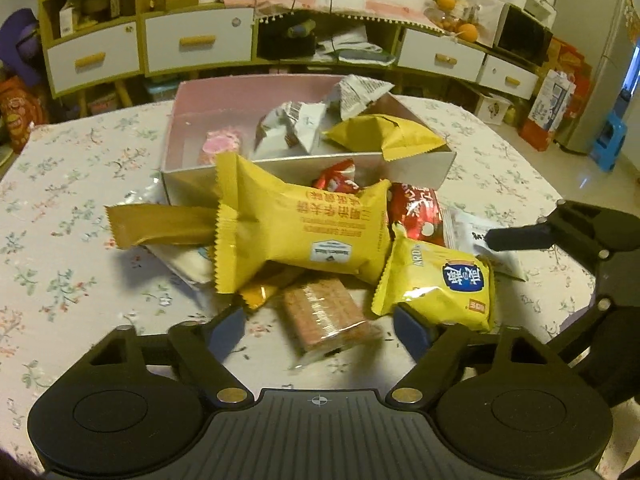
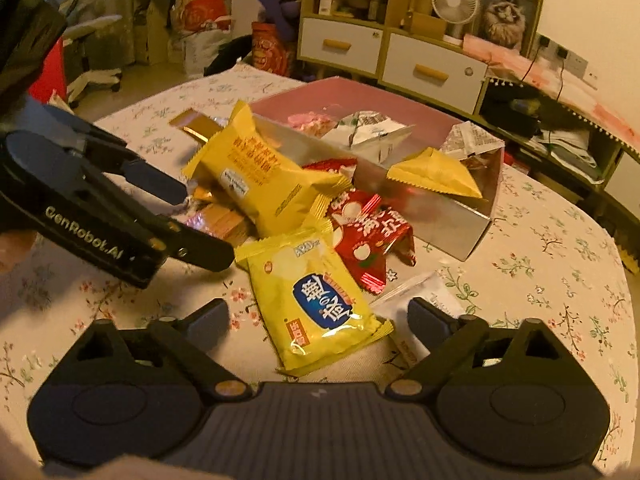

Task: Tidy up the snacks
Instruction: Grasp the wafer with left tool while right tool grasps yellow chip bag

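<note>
Blue-padded fingers (image 1: 228, 328) flank a ridged, clear-wrapped wafer block (image 1: 324, 318).

A heap of crinkled foil snack packets (image 1: 304, 236), yellow, red, white and gold, lies on the floral tablecloth against the front wall of an open pink-lined cardboard box (image 1: 224, 100), which already holds several yellow, silver-white and pink packets (image 1: 380, 132).

Loose snack packets (image 1: 304, 236) lie heaped on the table (image 1: 60, 240) before the box (image 1: 280, 168), others inside it.
</note>
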